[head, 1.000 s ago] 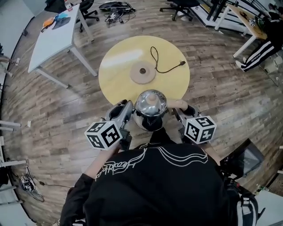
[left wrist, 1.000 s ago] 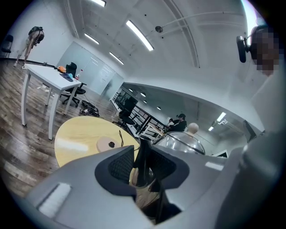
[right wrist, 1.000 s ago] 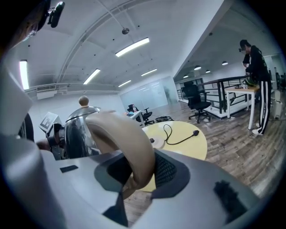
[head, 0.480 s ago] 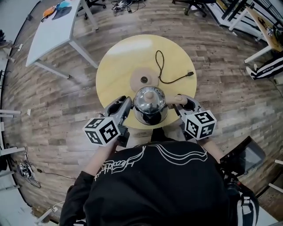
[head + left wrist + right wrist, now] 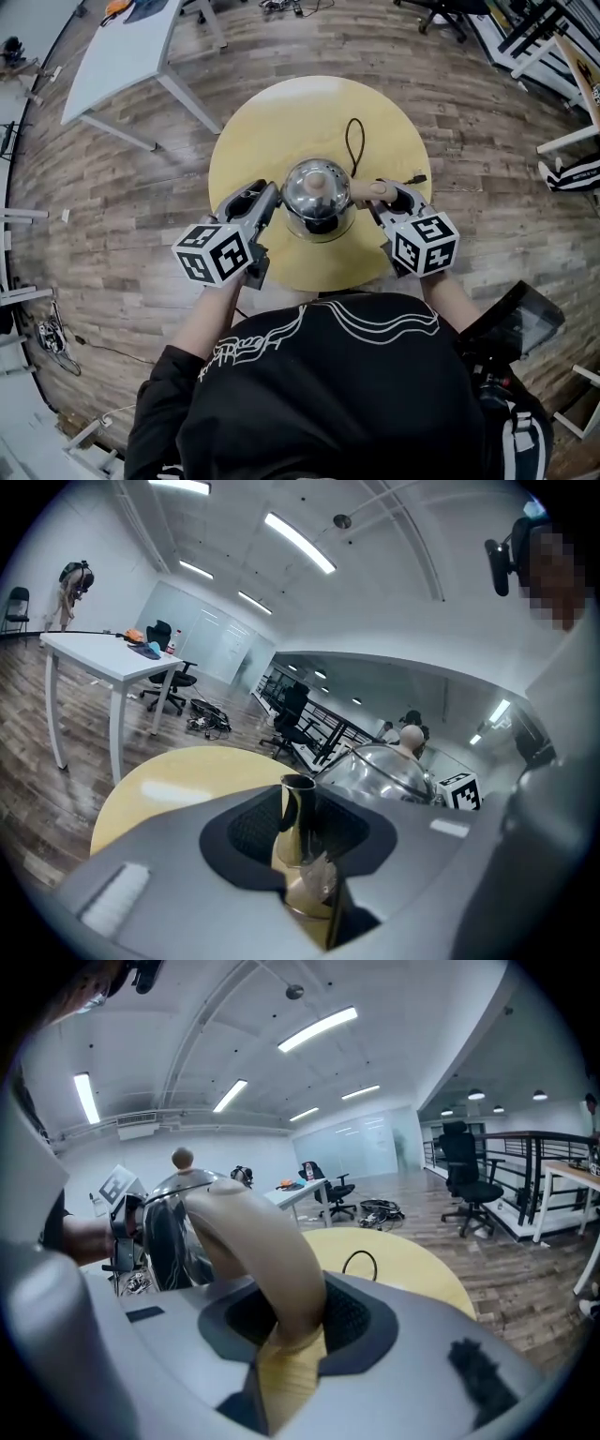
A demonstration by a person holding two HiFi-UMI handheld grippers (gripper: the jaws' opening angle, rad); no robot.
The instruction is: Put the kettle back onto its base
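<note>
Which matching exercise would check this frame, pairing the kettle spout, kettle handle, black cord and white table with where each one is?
Things:
1. kettle spout
2. kettle handle
3. black cord
4. white table

Places:
A. lying on the round table
B. clamped in the right gripper
C. standing on the wooden floor, apart from the round table
D. clamped in the left gripper

Pairs: 1-D, 2-B, 3-A, 4-C.
</note>
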